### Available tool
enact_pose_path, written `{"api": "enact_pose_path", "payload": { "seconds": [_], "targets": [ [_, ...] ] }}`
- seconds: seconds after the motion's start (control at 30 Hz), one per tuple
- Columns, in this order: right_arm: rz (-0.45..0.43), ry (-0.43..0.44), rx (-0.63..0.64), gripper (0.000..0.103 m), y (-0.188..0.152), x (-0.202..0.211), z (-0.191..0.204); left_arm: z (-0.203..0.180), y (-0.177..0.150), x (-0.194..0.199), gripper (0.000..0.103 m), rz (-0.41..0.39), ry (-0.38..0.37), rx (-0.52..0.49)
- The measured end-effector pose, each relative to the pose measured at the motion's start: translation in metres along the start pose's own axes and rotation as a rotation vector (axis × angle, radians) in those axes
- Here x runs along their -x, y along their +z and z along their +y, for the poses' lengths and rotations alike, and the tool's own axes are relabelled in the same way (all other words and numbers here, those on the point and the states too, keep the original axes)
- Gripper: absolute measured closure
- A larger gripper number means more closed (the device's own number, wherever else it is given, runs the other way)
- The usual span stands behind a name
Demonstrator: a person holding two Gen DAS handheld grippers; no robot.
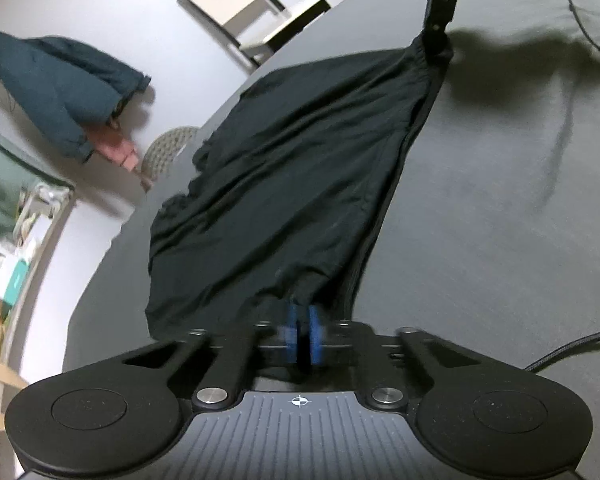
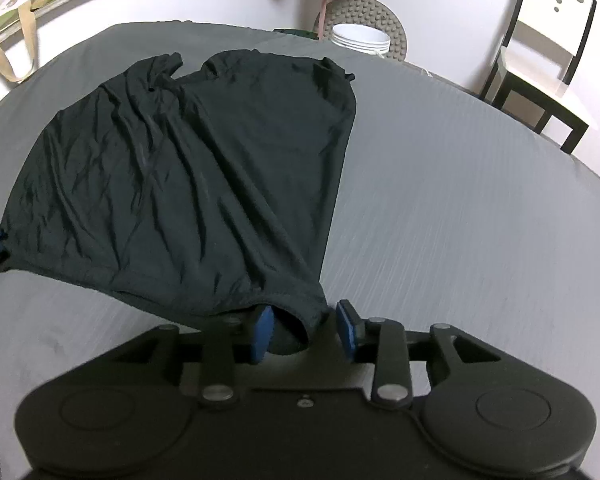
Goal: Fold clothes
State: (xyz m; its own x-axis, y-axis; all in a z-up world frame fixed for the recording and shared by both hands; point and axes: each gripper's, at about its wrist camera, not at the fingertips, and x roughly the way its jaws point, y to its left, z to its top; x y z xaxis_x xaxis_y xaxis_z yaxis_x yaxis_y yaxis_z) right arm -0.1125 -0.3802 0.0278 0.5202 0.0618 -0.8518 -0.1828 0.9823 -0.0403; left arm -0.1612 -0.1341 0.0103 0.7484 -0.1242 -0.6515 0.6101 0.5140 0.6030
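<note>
Grey bedsheet [image 2: 460,200] carries a black garment [image 2: 188,168] stretched lengthwise away from the left hand-held gripper [image 1: 303,334] clamping its hem, right hand-held gripper [image 2: 306,330] parted.

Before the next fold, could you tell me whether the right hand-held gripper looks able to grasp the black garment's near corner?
Probably yes: the right hand-held gripper is open, its pads flanking the black garment corner.

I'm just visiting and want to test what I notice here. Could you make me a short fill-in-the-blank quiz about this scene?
1. The garment lying on the grey sheet is ____ in colour.
2. The left gripper is ____ on the garment's edge.
3. The pads of the right gripper are coloured ____.

Missing words: black; shut; blue
</note>
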Motion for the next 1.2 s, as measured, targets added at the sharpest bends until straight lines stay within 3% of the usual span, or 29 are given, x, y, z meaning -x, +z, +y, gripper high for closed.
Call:
{"api": "enact_pose_path", "payload": {
  "seconds": [0.2, 0.53, 0.67, 0.73, 0.77, 0.87, 0.97, 1.03, 1.2],
  "targets": [
    [0.0, 0.002, 0.009, 0.063, -0.002, 0.0, 0.006, 0.011, -0.005, 0.007, 0.1, 0.017, 0.04, 0.088],
    [-0.055, -0.052, 0.033, 0.063, -0.002, 0.004, 0.013, 0.014, -0.003, 0.024, 0.1, 0.072, 0.187, 0.071],
    [-0.048, -0.018, 0.027, 0.063, -0.005, 0.007, 0.012, 0.014, -0.002, 0.024, 0.1, 0.102, 0.183, 0.054],
    [-0.036, -0.006, 0.042, 0.071, -0.007, 0.005, 0.014, 0.008, -0.002, 0.02, 0.1, 0.123, 0.171, 0.019],
    [-0.03, -0.003, 0.051, 0.081, -0.007, 0.003, 0.015, 0.005, -0.001, 0.018, 0.1, 0.134, 0.165, 0.002],
    [-0.033, -0.008, 0.068, 0.089, -0.008, 0.001, 0.016, 0.002, -0.001, 0.011, 0.1, 0.17, 0.154, -0.013],
    [-0.063, -0.011, 0.063, 0.099, -0.007, 0.004, 0.015, 0.005, -0.002, 0.006, 0.1, 0.189, 0.158, 0.002],
    [-0.093, -0.015, 0.06, 0.1, -0.006, 0.009, 0.015, 0.011, 0.0, 0.007, 0.1, 0.173, 0.182, 0.032],
    [-0.326, -0.082, 0.093, 0.1, 0.01, 0.075, 0.019, 0.037, 0.018, 0.041, 0.1, 0.084, 0.317, 0.117]
  ]
}}
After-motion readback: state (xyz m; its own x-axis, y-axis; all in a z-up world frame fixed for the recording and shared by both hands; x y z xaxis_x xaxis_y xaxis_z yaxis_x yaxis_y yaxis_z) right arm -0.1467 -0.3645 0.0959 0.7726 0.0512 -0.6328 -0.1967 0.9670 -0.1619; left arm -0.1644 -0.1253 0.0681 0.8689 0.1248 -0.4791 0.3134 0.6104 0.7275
